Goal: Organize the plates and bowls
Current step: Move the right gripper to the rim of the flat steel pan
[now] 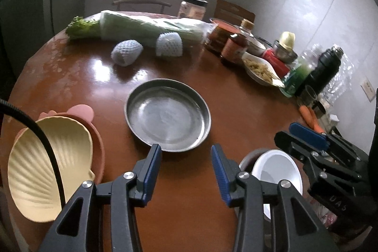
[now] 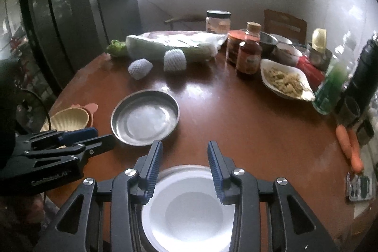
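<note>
From the left wrist view, the left tongs point(image 1: 186, 160) are wide open and hold nothing. They hang just in front of the near rim of the metal plate point(image 1: 167, 113), which lies flat in the middle of the brown tabletop point(image 1: 236, 110). To the left, a yellow shell bowl point(image 1: 47, 171) sits tilted inside a pink bowl point(image 1: 95, 138). To the right, the right tongs point(image 1: 304, 137) hang over a white bowl point(image 1: 276, 167).

From the right wrist view, the right tongs point(image 2: 185, 162) are open too, with nothing in them. The white bowl point(image 2: 191, 209) sits right below them on something grey, at the near edge of the tabletop.

I think the next step is to pick up a dish and stack it. Put one finger inside the rim and one outside, squeeze gently, then lift straight up. The metal plate looks slippery, so go slowly.
</note>
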Demonstrator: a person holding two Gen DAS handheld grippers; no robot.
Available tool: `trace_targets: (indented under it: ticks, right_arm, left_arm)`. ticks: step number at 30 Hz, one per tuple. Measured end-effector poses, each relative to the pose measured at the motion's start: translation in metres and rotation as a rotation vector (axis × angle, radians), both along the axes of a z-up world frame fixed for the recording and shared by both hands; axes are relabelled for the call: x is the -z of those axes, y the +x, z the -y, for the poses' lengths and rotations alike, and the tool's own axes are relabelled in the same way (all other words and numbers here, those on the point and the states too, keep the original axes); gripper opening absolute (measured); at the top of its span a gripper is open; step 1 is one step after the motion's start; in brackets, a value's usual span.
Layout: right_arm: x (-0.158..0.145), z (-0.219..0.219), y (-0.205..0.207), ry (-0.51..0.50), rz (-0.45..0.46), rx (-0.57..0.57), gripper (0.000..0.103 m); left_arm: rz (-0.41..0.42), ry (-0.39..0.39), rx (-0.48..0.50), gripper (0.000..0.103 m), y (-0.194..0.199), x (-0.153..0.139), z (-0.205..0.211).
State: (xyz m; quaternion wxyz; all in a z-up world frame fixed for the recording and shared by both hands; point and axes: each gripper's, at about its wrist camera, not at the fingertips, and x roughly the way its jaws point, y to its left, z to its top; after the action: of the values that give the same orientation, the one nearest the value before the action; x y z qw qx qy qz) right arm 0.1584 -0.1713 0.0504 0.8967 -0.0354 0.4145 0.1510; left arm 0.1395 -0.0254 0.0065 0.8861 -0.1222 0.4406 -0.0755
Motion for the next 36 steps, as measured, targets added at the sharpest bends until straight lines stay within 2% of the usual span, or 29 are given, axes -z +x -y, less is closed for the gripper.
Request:
trace_targets:
  ticks: [13, 16, 36]
  right_arm:
    - [-0.002, -0.018, 0.039, 0.021, -0.019, -0.003, 0.042]
    - [0.005, -0.021, 0.050, 0.034, -0.048, 0.000, 0.046]
    - [0.057, -0.041, 0.099, -0.006, -0.207, 0.014, 0.047]
  left_arm:
    - [-0.025, 0.010, -0.033, 0.044, 0.026, 0.000, -0.021]
    - [-0.035, 0.013, -0.040, 0.044, 0.032, 0.001, -0.025]
    - [-0.124, 0.040, -0.055, 0.044, 0.072, 0.030, -0.037]
